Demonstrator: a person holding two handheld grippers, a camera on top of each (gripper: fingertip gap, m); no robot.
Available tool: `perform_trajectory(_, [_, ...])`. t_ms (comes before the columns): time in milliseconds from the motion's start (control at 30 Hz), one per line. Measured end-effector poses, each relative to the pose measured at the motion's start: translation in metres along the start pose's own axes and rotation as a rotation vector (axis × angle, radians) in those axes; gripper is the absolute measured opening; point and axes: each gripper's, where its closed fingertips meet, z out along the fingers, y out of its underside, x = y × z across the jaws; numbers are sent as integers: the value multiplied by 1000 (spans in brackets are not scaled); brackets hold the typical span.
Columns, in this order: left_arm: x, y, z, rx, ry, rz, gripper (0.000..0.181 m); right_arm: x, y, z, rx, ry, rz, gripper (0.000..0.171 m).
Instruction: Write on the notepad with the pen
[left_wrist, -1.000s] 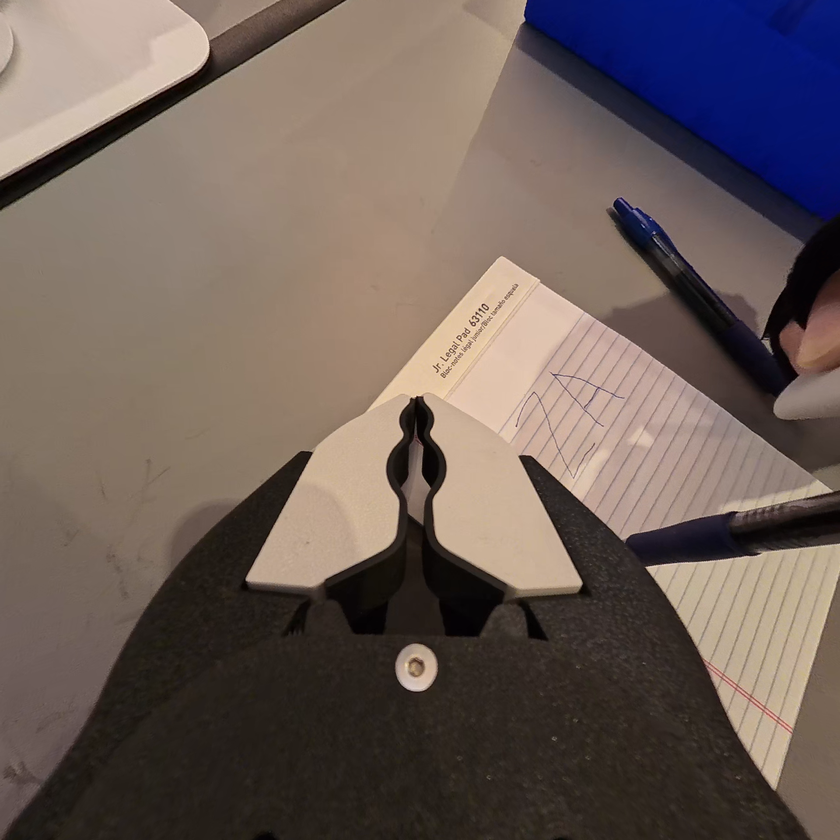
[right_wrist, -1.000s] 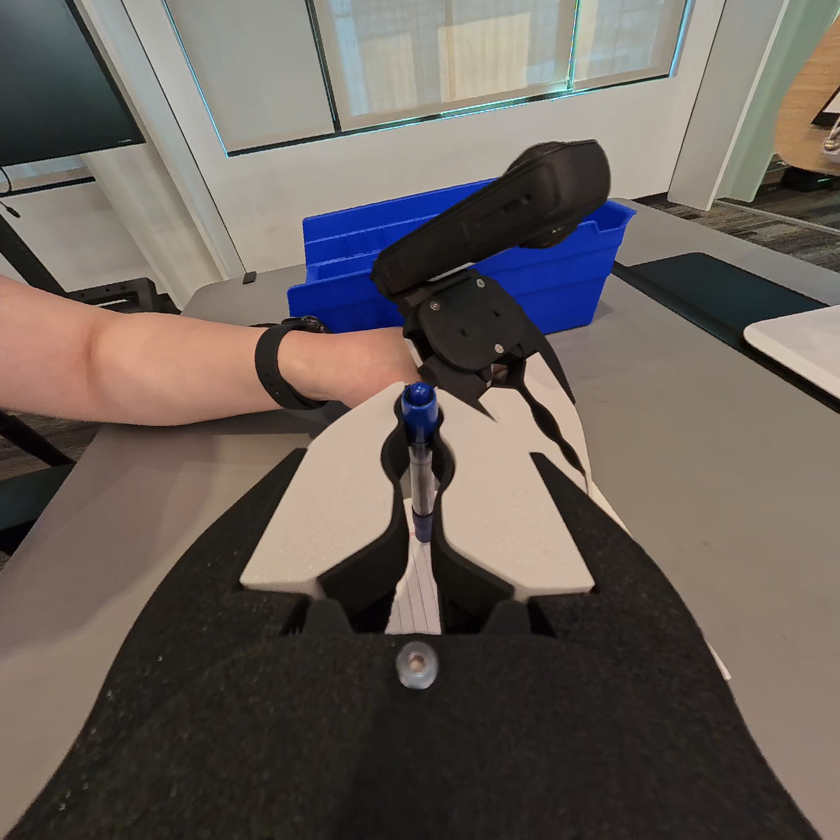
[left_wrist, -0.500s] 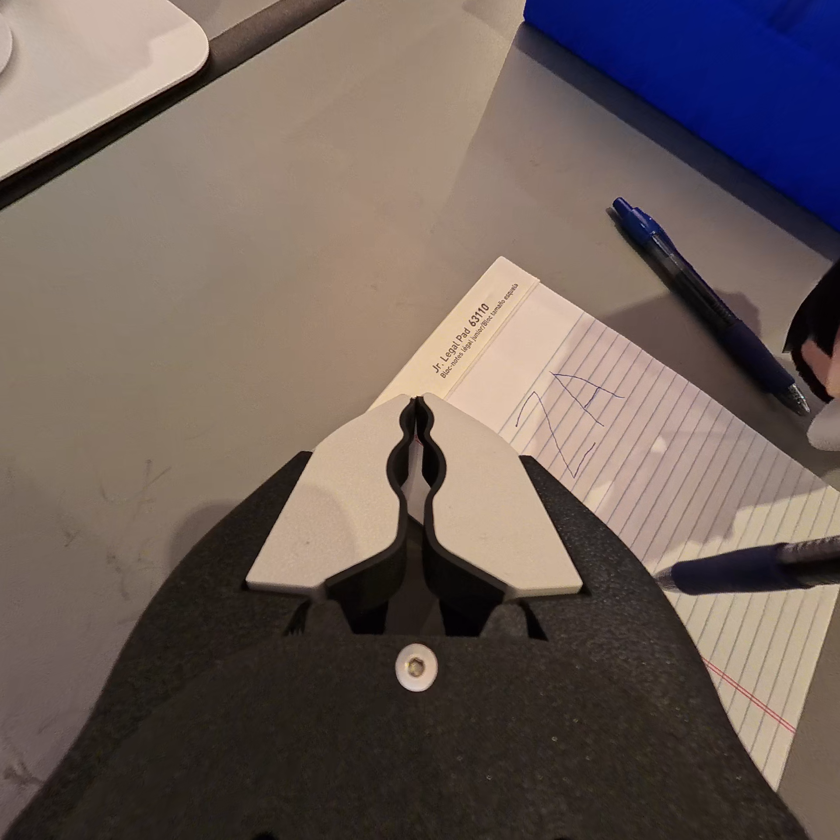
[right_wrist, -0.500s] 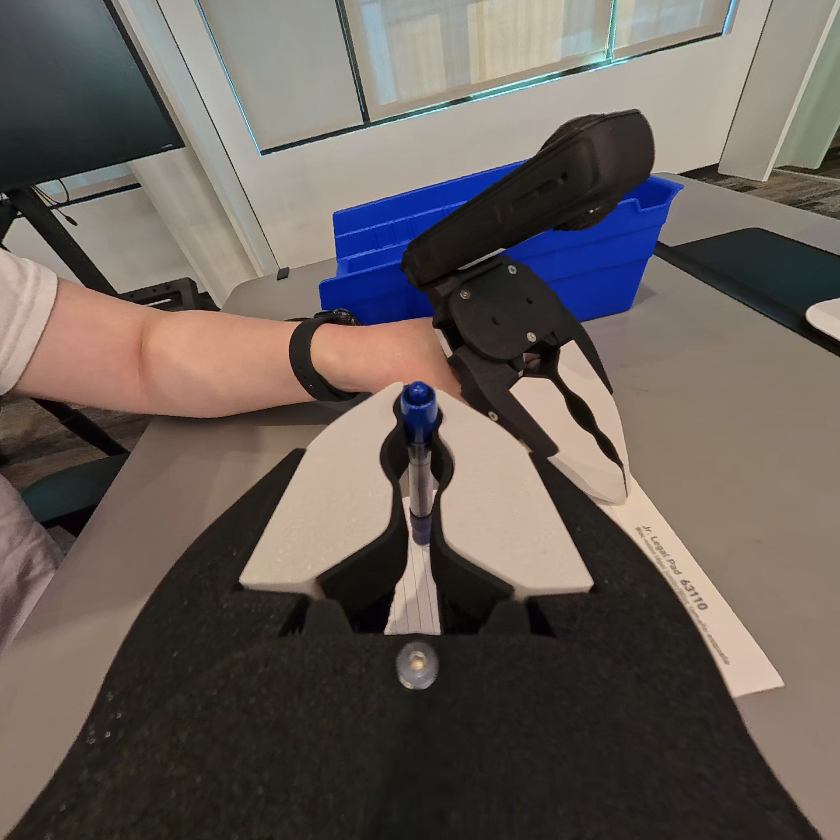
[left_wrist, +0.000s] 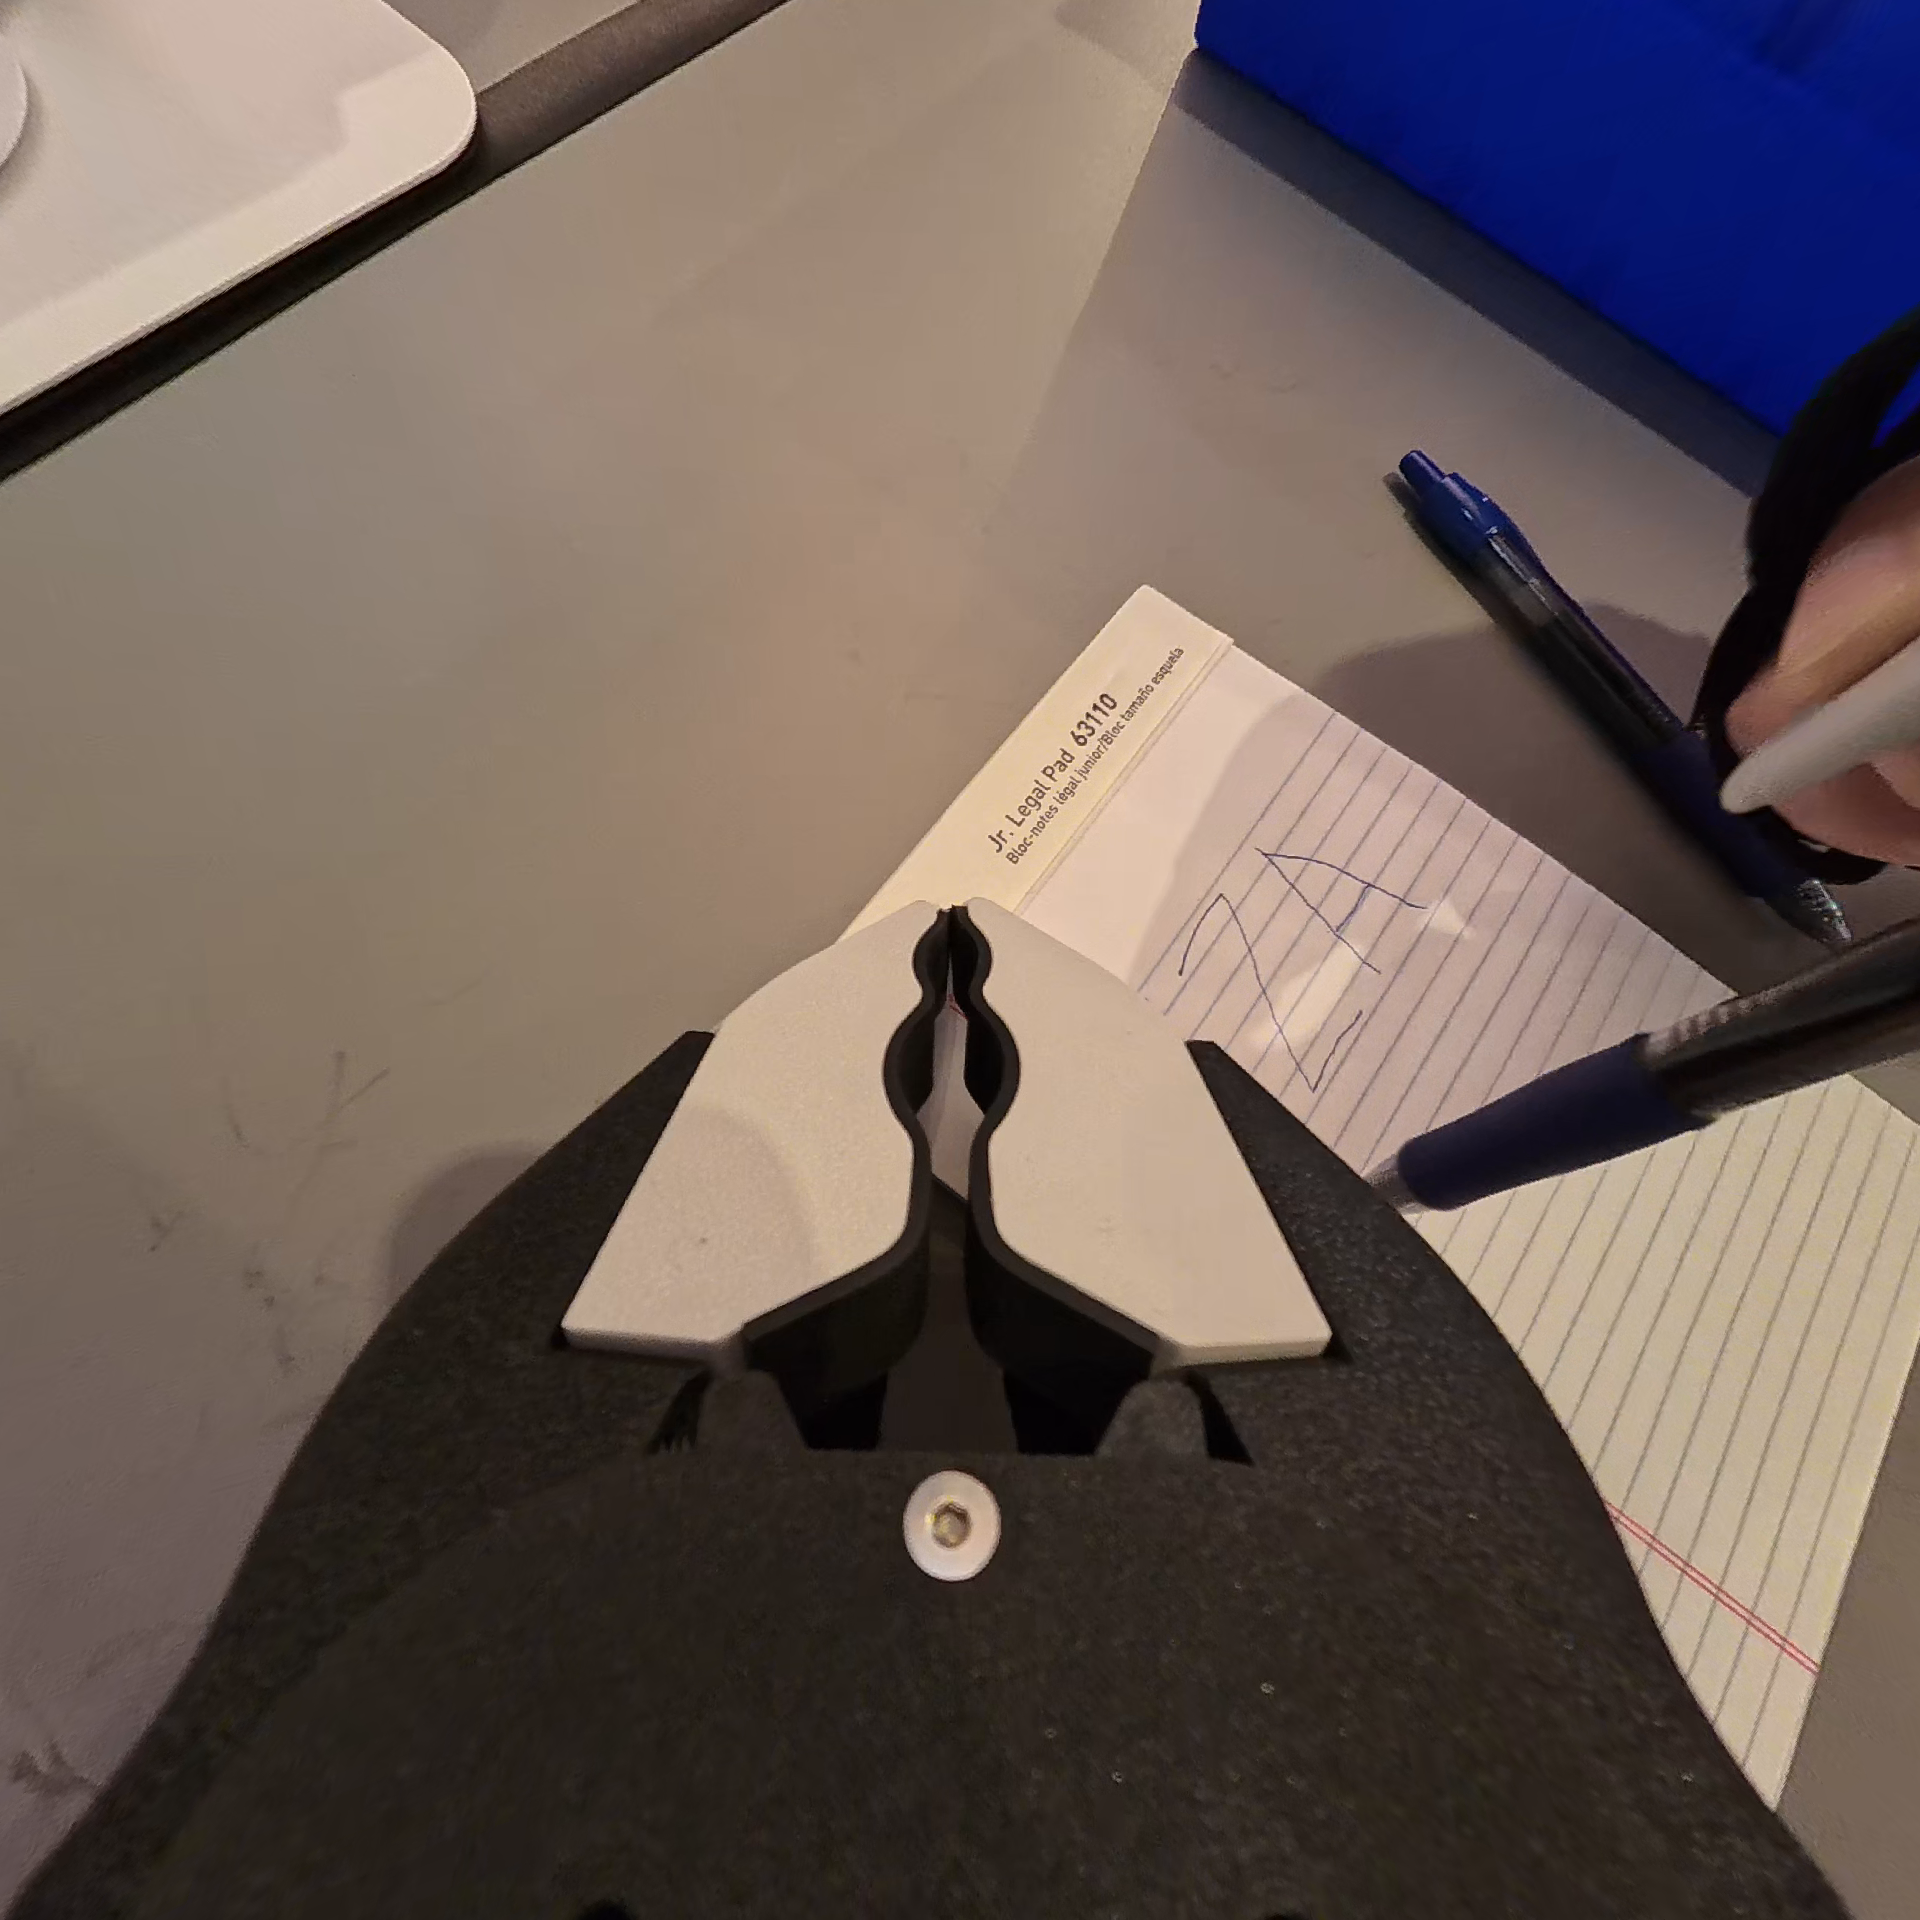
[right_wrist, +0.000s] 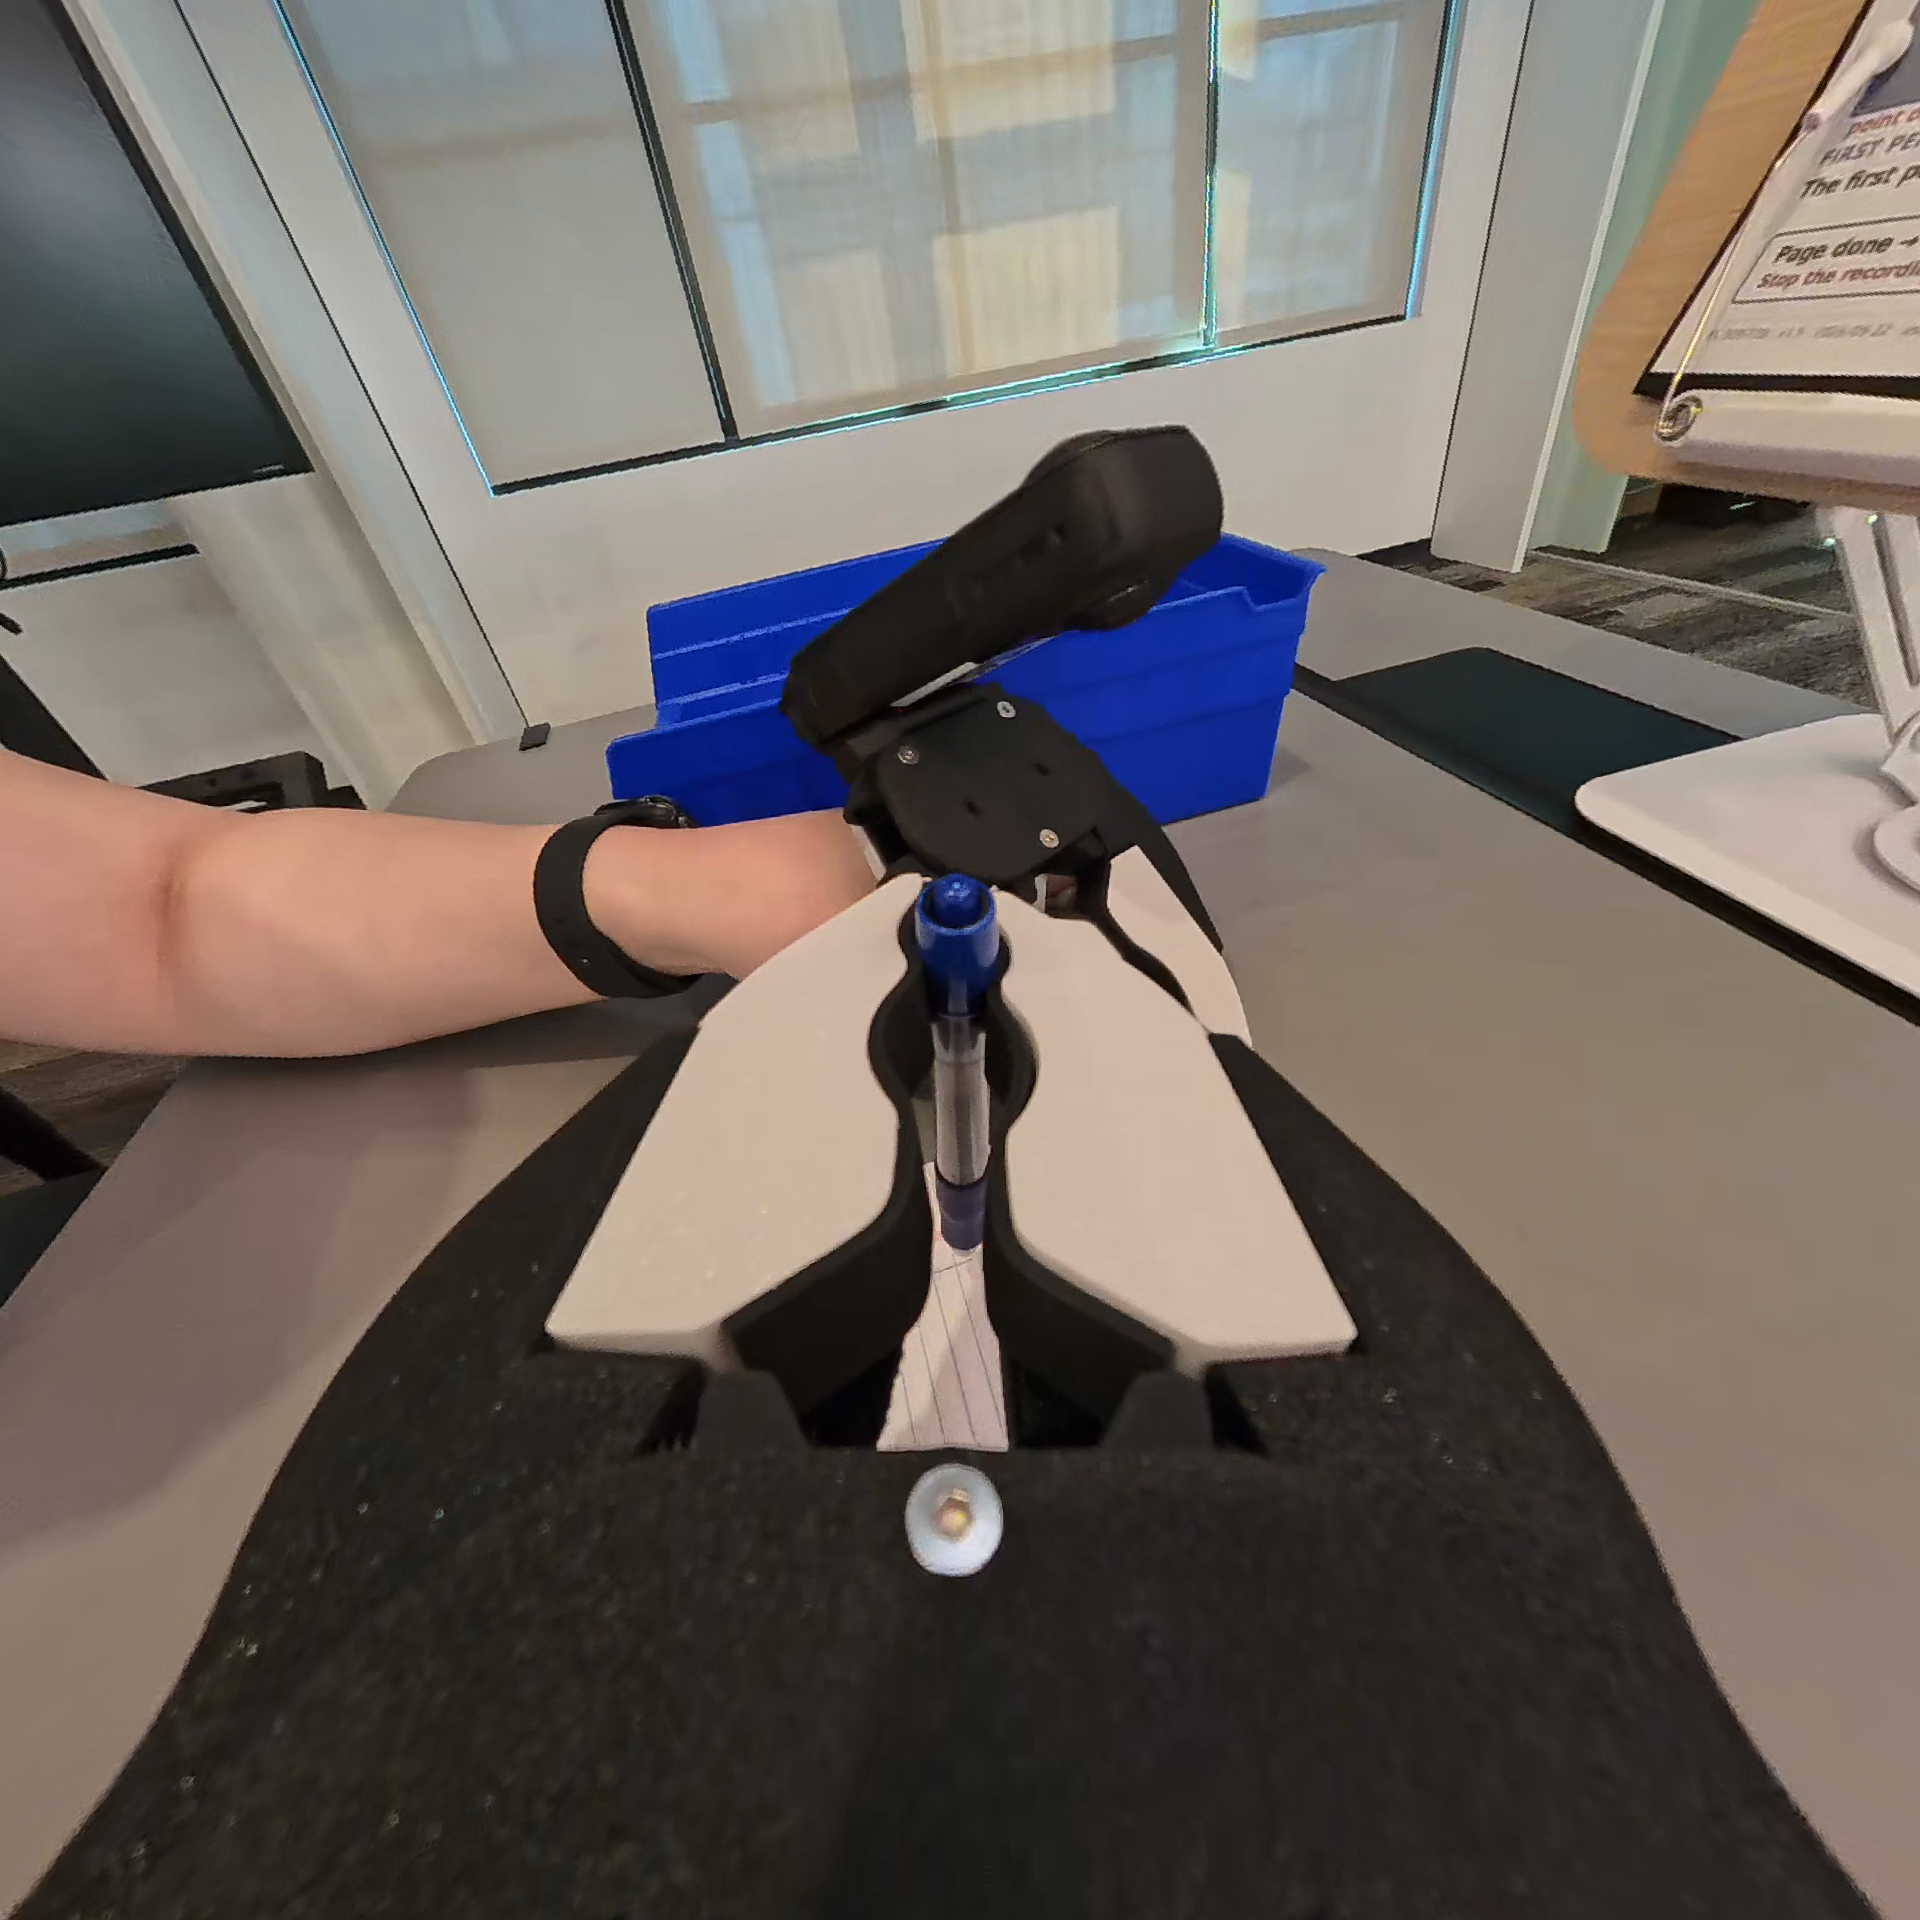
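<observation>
The white lined notepad lies on the grey table and bears a few blue pen strokes. My left gripper is shut, and its tips rest on the pad near the top binding strip. My right gripper is shut on a blue pen, held upright. In the left wrist view this pen comes in from the right with its tip on the page, just below the strokes. A strip of the pad shows between the right fingers.
A second blue pen lies on the table beyond the pad. A blue bin stands behind it and also shows in the right wrist view. A white stand base is at the far left. A person's forearm wears a black wristband. There is about 12 centimetres between the tips of the two grippers.
The pen tip drew back to the right along the page, then came forward again to just under the strokes. The right gripper's view swung. The left gripper stayed still.
</observation>
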Motion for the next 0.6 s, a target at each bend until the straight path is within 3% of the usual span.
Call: perform_trajectory(600, [0, 0, 0, 0, 1, 0, 0, 6, 9, -6, -56, 1, 43, 4])
